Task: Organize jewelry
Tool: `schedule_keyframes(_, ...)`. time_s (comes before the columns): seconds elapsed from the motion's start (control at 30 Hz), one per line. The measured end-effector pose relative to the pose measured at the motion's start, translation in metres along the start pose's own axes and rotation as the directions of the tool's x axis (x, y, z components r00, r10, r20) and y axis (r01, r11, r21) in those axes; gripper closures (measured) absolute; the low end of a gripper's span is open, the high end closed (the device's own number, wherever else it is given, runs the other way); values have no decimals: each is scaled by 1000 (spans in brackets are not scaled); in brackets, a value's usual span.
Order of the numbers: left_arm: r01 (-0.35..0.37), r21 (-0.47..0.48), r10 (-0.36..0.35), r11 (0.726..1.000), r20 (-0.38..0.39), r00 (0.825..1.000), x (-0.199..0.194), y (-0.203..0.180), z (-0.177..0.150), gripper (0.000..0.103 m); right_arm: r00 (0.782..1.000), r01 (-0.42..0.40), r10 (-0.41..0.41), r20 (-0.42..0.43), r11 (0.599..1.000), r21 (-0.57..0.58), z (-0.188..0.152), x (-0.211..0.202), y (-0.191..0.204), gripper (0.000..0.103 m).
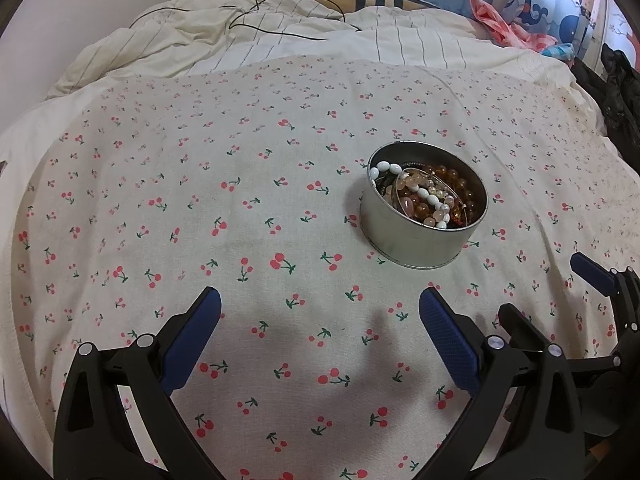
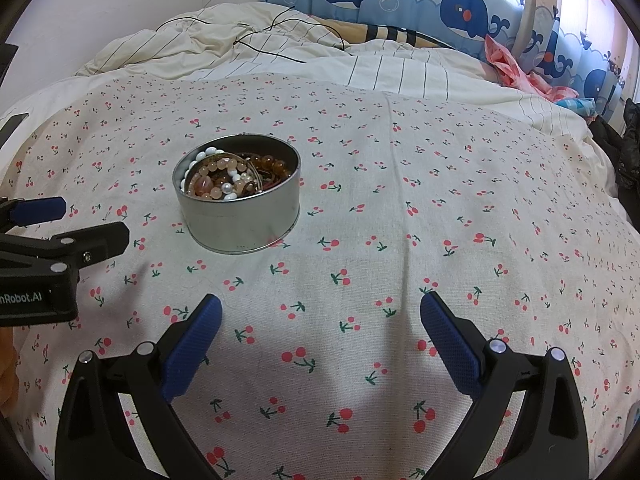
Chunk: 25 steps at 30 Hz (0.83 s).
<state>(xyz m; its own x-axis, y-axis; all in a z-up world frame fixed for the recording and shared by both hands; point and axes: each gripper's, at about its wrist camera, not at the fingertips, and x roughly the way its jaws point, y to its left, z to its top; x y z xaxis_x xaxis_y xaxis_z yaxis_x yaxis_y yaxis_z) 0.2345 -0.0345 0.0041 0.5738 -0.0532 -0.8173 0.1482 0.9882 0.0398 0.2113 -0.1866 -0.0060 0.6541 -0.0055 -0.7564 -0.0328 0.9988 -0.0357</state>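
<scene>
A cherry-print cloth [image 1: 240, 184] covers the bed. On it, at one o'clock from the left gripper [image 1: 320, 304], stands a round tin [image 1: 416, 236] heaped with bead bracelets [image 1: 432, 196]. Left gripper and right gripper [image 2: 320, 308] both gape wide, holding nothing.

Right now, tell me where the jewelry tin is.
The round metal tin sits on the cherry-print cloth, ahead-right of the left gripper and ahead-left of the right gripper.

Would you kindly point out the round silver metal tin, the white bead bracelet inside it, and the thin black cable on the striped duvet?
Round silver metal tin [image 1: 416, 246]: left wrist view, on its outer front wall.
White bead bracelet [image 1: 433, 200]: left wrist view, on a bead in its front stretch.
Thin black cable [image 2: 276, 53]: right wrist view, on its lower strand.
</scene>
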Motion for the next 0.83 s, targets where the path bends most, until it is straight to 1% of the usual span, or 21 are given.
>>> schedule_keyframes(0.1, 0, 2, 0, 1000, 20, 1000, -3, 1, -1, 8, 1000, 0, 0, 1, 1000, 0, 0, 0, 0, 8)
schedule_keyframes(0.2, 65, -11, -65, 998, 26, 998, -5, 4, -2, 9, 1000, 0, 0, 0, 1000, 2, 0, 0, 0, 8)
schedule_keyframes(0.23, 60, -13, -59, 998, 33, 998, -6, 4, -2, 9, 1000, 0, 0, -1, 1000, 3, 1, 0, 1, 8)
schedule_keyframes(0.37, 4, 34, -6, 999, 67, 998, -12, -2, -3, 9, 1000, 0, 0, -1, 1000, 1, 0, 1, 1, 8)
schedule_keyframes(0.5, -21, 57, 17, 998, 68, 998, -12, -7, -2, 8, 1000, 1, -1, -1, 1000, 3, 0, 0, 1, 8)
schedule_keyframes(0.83, -8, 36, 6, 999, 58, 998, -11, -4, 0, 8, 1000, 0, 0, -3, 1000, 1, 0, 1, 1, 8)
